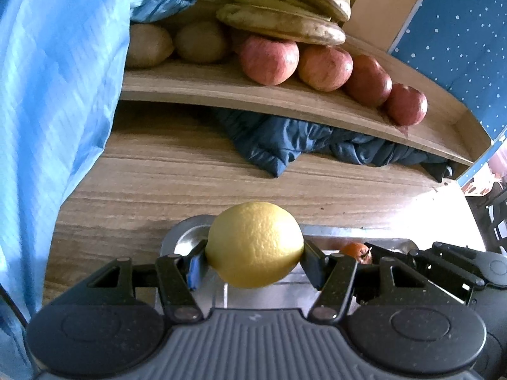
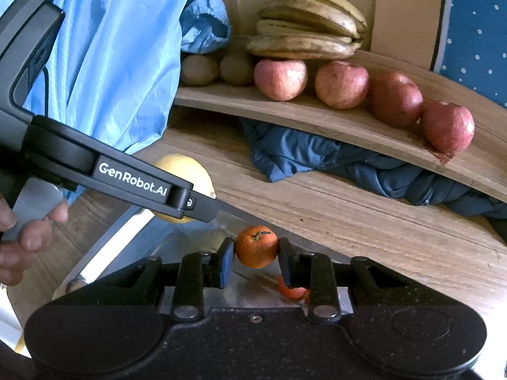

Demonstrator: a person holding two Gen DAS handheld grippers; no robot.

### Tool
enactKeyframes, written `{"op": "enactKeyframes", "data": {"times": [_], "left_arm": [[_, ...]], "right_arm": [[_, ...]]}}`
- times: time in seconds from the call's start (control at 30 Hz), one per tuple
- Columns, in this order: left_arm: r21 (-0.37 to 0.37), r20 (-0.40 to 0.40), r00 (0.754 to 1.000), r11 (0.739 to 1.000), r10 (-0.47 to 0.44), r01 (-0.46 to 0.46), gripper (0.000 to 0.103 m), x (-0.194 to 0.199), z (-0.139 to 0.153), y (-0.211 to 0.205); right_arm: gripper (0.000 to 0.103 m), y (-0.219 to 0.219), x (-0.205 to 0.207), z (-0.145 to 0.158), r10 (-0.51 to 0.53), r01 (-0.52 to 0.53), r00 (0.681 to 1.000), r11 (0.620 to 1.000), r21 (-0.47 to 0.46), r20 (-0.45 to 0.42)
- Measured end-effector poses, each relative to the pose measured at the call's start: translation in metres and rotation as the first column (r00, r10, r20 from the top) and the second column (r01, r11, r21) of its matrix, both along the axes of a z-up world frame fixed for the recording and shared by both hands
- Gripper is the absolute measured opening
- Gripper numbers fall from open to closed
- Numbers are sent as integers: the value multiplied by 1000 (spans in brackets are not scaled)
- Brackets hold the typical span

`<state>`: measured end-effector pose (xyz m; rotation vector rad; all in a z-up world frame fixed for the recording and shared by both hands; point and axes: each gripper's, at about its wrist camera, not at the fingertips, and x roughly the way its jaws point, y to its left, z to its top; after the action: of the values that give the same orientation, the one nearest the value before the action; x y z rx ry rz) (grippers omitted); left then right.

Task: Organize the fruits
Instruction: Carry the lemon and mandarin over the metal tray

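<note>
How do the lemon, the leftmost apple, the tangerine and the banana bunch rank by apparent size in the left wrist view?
1. lemon, though closest to the camera, so its rank is inflated
2. banana bunch, cropped by the frame
3. leftmost apple
4. tangerine, mostly hidden

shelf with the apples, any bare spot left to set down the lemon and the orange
Bare shelf board lies past the rightmost apple, and a thin strip runs along the front edge. The left end is crowded: kiwis, apples, bananas stacked on top.
</note>
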<state>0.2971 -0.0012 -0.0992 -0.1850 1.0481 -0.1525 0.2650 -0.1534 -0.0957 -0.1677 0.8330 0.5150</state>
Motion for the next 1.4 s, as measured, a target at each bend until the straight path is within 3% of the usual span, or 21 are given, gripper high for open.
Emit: {"op": "enactKeyframes", "data": {"times": [1.4], "left_arm": [[37,-75,997,999,-24,27,65,-5,-20,6]], "right_arm": [[31,17,-3,-18,21,-24,997,999,-40,-75]]}}
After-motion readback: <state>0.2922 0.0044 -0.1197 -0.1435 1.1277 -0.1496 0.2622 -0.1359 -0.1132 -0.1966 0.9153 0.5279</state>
